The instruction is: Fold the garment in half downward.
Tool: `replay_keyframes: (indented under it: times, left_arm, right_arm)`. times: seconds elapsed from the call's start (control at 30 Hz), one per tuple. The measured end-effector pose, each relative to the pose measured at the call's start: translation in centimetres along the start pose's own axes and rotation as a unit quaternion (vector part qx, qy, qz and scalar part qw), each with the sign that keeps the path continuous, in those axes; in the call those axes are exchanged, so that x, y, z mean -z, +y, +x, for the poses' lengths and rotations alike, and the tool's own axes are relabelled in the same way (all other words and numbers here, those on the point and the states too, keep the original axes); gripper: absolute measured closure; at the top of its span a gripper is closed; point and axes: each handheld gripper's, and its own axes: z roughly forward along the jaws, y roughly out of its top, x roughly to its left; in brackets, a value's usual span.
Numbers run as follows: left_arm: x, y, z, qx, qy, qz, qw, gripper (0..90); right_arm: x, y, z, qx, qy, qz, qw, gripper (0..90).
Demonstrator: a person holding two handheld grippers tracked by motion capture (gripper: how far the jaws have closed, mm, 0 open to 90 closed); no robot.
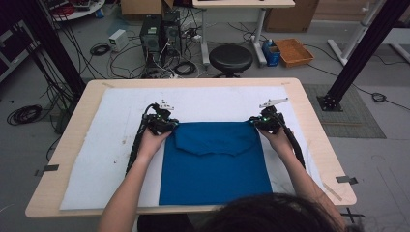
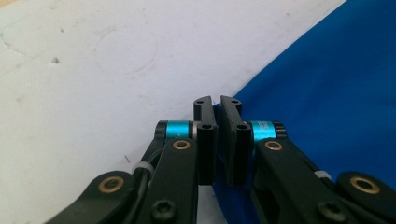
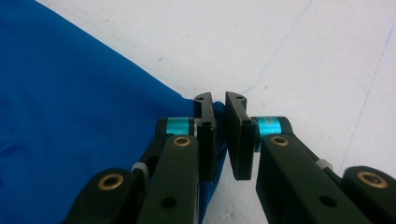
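High view: left tool (image 1: 170, 123) clenched on far left corner of blue cloth (image 1: 215, 164), right tool (image 1: 257, 122) clenched on far right corner. Left gripper view: cloth edge pinched between jaws. Both hands wrapped round tool bodies, forearms reaching forward from near edge, spread wide, tools pointing inward. Cloth flat on white mat (image 1: 111, 145), folded flap across far edge. Mat covers wooden bench (image 1: 72, 121).

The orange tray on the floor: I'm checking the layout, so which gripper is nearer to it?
Right. The right gripper, at the blue cloth's far right corner, is nearer the orange tray; the left gripper holds the opposite corner, farther away.
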Motion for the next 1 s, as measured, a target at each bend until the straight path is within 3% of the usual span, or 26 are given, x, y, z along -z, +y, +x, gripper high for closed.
replay_keyframes:
  times: [0.13, 0.2, 0.37, 0.57, 0.73, 0.87, 1.0]
  left_arm:
    - [0.0, 0.0, -0.1, -0.004, 0.009, 0.002, 1.0000, 81.4]
    - [0.4, 0.1, -0.2, 0.003, 0.023, 0.006, 0.9997, 66.6]
    - [2.6, -0.5, -1.1, 0.008, 0.025, -0.022, 0.9994, 62.4]
    - [5.0, -2.6, -3.3, 0.024, 0.013, -0.024, 0.9993, 59.6]
    - [5.3, -4.5, -4.7, 0.053, -0.013, -0.008, 0.9985, 59.8]
    - [4.8, -5.1, -5.3, 0.076, -0.025, 0.005, 0.9968, 59.9]
    - [4.4, -5.2, -5.2, 0.099, -0.030, 0.000, 0.9946, 59.9]
  right_arm:
    - [-0.2, -0.1, 0.0, 0.002, 0.000, 0.004, 1.0000, 80.1]
    - [0.0, -0.2, 0.0, -0.001, -0.003, 0.003, 1.0000, 76.5]
    - [1.8, -0.6, 0.3, -0.006, -0.008, -0.029, 0.9995, 68.8]
    - [4.7, -2.3, 1.9, -0.026, -0.013, -0.050, 0.9983, 66.4]
    - [5.4, -4.4, 3.8, -0.043, 0.014, -0.028, 0.9986, 66.4]
    - [4.7, -5.3, 5.2, -0.031, 0.011, -0.014, 0.9993, 64.5]
    - [4.1, -5.4, 5.3, -0.039, 0.000, -0.006, 0.9992, 63.1]
